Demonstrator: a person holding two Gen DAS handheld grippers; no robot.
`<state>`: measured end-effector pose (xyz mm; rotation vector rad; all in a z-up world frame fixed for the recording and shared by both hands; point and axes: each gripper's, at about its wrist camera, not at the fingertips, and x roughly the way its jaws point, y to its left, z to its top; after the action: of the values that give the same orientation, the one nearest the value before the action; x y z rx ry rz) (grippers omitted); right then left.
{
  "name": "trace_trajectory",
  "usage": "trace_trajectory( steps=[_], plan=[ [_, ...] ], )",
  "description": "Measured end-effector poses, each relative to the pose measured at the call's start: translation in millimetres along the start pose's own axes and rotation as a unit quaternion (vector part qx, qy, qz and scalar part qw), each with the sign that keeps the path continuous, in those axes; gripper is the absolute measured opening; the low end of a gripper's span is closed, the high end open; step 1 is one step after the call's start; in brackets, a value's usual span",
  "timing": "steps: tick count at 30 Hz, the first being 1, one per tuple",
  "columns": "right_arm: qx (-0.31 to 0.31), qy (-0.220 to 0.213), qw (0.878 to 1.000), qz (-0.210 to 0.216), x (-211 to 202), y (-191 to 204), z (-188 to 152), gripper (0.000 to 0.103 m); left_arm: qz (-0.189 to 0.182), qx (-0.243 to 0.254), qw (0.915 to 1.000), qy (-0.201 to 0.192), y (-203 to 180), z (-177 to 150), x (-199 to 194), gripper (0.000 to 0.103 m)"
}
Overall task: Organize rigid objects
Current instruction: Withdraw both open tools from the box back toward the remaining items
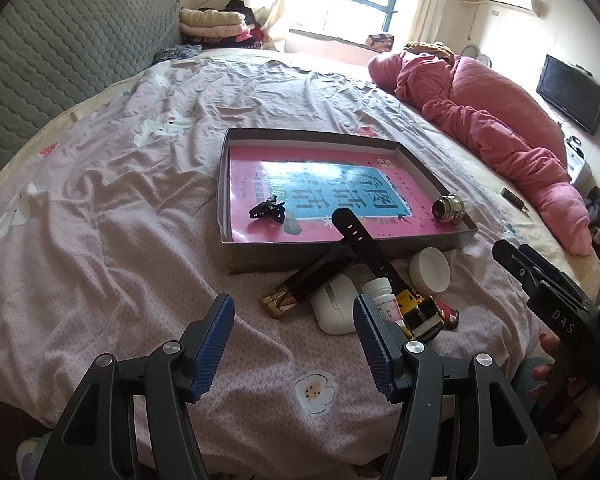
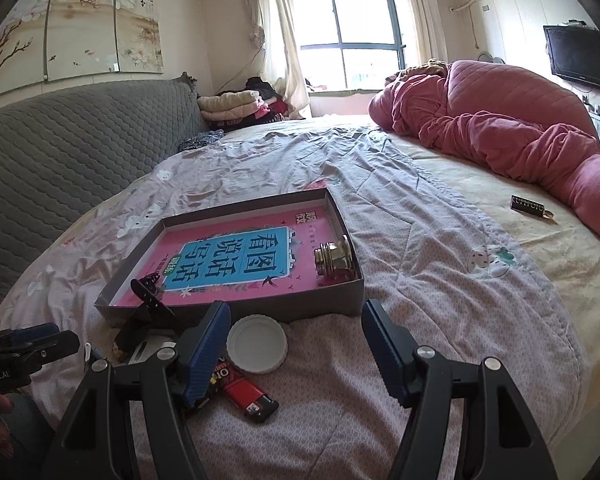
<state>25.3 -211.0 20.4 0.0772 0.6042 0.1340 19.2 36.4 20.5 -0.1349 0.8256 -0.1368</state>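
**Two open grippers over a pile of small items at the box's near edge**

Two grippers hover above the bedspread [image 1: 100, 208], both with fingers spread wide and nothing between them. The left gripper [image 1: 294, 344] sits just short of the clutter; the right gripper [image 2: 296, 352] hangs over the white lid [image 2: 257, 350] and the red lighter [image 2: 249, 396].

The shallow grey box [image 1: 340, 254] lies on the bed with a pink book cover lining its floor. Inside it, a black hair clip [image 1: 268, 210] rests near the near-left corner, and a metal fitting [image 1: 448, 209] lies on its side in the near-right corner, its open end facing the near edge.

A black watch strap [image 1: 360, 244] leans across the box's near wall: its long axis runs diagonally, the punched tip pointing up and into the box over the pink cover, the lower end sinking into the pile outside. Beside it a dark flat bar [image 1: 312, 280] lies at the opposite slant, its upper end touching the box wall, its lower end at a small gold-toned piece.

Against the near wall the rest is bunched together: a white mouse [image 1: 334, 308], a white pill bottle [image 1: 380, 296] and a yellow toy truck [image 1: 418, 312], all touching or overlapping. The lid sits open side up just outside the near-right corner.

Well apart, toward the bed's far right edge, a dark key tag [image 2: 528, 205] lies flat beside the pink quilt [image 2: 500, 136].
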Motion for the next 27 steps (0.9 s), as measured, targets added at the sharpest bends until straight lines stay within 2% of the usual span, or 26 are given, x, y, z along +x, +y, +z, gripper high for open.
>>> trace_trajectory(
  steps=[10, 27],
  plan=[
    [-0.013, 0.010, 1.000, 0.005, -4, 7, -6, 0.068, -0.002, 0.004, 0.9999, 0.013, 1, -7, 6, 0.064],
    [-0.014, 0.055, 0.998, 0.020, 20, 10, -16, 0.068, -0.012, 0.011, 0.9997, 0.019, 1, -7, 24, 0.064]
  ],
)
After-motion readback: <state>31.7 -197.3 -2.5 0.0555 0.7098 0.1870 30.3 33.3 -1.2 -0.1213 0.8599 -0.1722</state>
